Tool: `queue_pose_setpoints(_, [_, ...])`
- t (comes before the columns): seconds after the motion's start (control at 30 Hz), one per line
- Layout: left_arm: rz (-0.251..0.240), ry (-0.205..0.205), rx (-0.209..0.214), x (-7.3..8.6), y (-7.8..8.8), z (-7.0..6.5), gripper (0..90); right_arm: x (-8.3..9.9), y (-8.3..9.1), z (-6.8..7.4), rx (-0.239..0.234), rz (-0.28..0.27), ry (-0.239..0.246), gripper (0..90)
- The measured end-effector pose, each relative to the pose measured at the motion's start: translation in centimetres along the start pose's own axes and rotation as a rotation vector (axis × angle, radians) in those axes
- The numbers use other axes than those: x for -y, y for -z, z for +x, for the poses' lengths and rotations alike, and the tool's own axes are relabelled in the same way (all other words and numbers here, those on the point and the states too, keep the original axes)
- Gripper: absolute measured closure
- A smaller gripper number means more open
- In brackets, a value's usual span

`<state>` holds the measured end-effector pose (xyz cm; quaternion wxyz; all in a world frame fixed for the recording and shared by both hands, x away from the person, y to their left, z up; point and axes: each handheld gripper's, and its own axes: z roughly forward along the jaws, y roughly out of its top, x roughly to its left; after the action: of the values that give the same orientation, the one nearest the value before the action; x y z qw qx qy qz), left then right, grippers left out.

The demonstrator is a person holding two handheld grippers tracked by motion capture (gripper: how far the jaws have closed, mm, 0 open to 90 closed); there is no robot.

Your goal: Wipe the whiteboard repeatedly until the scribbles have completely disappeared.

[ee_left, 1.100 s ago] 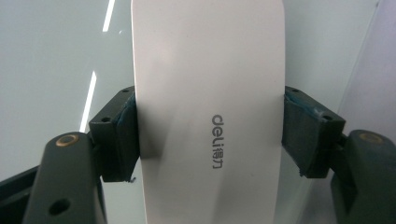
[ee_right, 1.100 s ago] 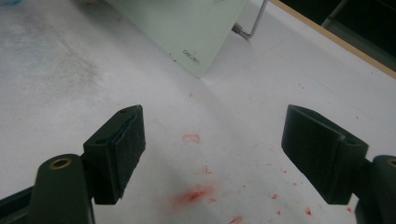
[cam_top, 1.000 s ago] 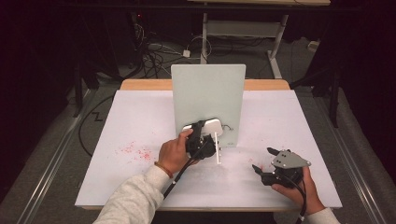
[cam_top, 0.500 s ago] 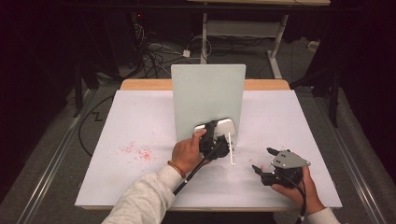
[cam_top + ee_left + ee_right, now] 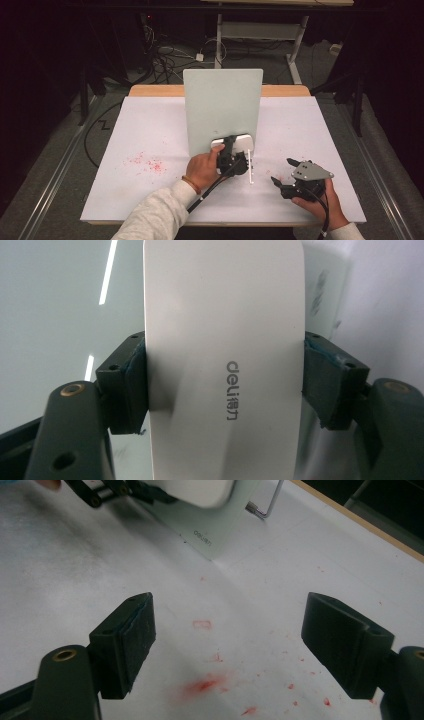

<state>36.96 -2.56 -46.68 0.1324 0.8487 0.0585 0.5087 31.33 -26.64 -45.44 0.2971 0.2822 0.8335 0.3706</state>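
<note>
Left gripper (image 5: 234, 156) sits at the foot of the upright whiteboard (image 5: 222, 107), near table centre, jaws clamped on a white deli-branded eraser (image 5: 235, 143). In the left gripper view both blue-padded jaws press the eraser (image 5: 224, 355) sides, logo facing the camera, with the board's pale surface (image 5: 60, 300) right behind it. The eraser is up against the lower part of the board face; whether it is actually touching, cannot tell. The left hand (image 5: 202, 169) grips the tool, with a light grey sleeve (image 5: 155, 220) and a thin band at the wrist. A black cable (image 5: 210, 187) trails back along the forearm.

A white marker pen (image 5: 250, 167) lies on the white table cover (image 5: 150, 200) just right of the left gripper, pointing roughly toward the person.

Right gripper (image 5: 286, 176) rests low over the table's near right, held by the right hand (image 5: 320, 202), grey plate on top. Jaws stand wide apart, nothing between them; in the right gripper view only the table cover (image 5: 65, 580) with red marker smudges (image 5: 202, 685) lies between the pads. That view also shows the board's bottom corner (image 5: 210, 540) and its wire stand (image 5: 270, 502) farther off.

More red specks (image 5: 145, 162) are on the cover left of the board. The wooden table edge (image 5: 155, 90) shows behind the board.
</note>
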Motion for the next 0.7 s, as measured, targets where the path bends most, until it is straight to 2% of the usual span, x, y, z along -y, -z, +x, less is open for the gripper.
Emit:
queue_pose_setpoints(0.07, [0.002, 0.024, -0.006, 1.4, 0.4, 0.9, 28.7, 0.0, 0.0, 0.0, 0.002, 0.0, -0.005, 22.3])
queue_pose_setpoints(0.1, [0.002, 0.024, -0.006, 1.4, 0.4, 0.9, 28.7, 0.0, 0.0, 0.0, 0.002, 0.0, -0.005, 22.3])
queue_pose_setpoints(0.2, [0.017, 0.049, -0.018, 3.7, 1.0, 2.1, 28.7, 0.0, 0.0, 0.0, 0.003, -0.001, -0.001, 22.3])
queue_pose_setpoints(0.23, [0.025, 0.065, -0.023, 5.1, 1.3, 2.7, 28.7, -0.1, 0.0, 0.1, -0.001, 0.001, 0.002, 22.3])
queue_pose_setpoints(0.27, [0.025, 0.065, -0.023, 5.1, 1.3, 2.7, 28.7, -0.1, -0.1, 0.1, 0.0, 0.001, 0.002, 22.3])
queue_pose_setpoints(0.33, [0.042, 0.084, -0.033, 6.7, 1.7, 3.2, 28.7, -0.1, -0.1, 0.2, -0.001, 0.003, 0.002, 22.3])
queue_pose_setpoints(0.37, [0.042, 0.084, -0.033, 6.7, 1.7, 3.2, 28.7, -0.1, -0.1, 0.2, -0.001, 0.003, 0.002, 22.3])
queue_pose_setpoints(0.43, [0.056, 0.092, -0.036, 7.9, 1.9, 3.4, 28.8, -0.1, -0.1, 0.3, 0.0, 0.006, -0.002, 22.3])
queue_pose_setpoints(0.57, [0.071, 0.081, -0.041, 8.5, 2.0, 3.3, 28.8, -0.1, -0.2, 0.4, -0.002, 0.008, 0.007, 22.3])
queue_pose_setpoints(0.7, [0.073, 0.098, -0.038, 9.3, 2.1, 3.1, 28.8, -0.1, -0.1, 0.3, 0.003, 0.006, 0.004, 22.3])
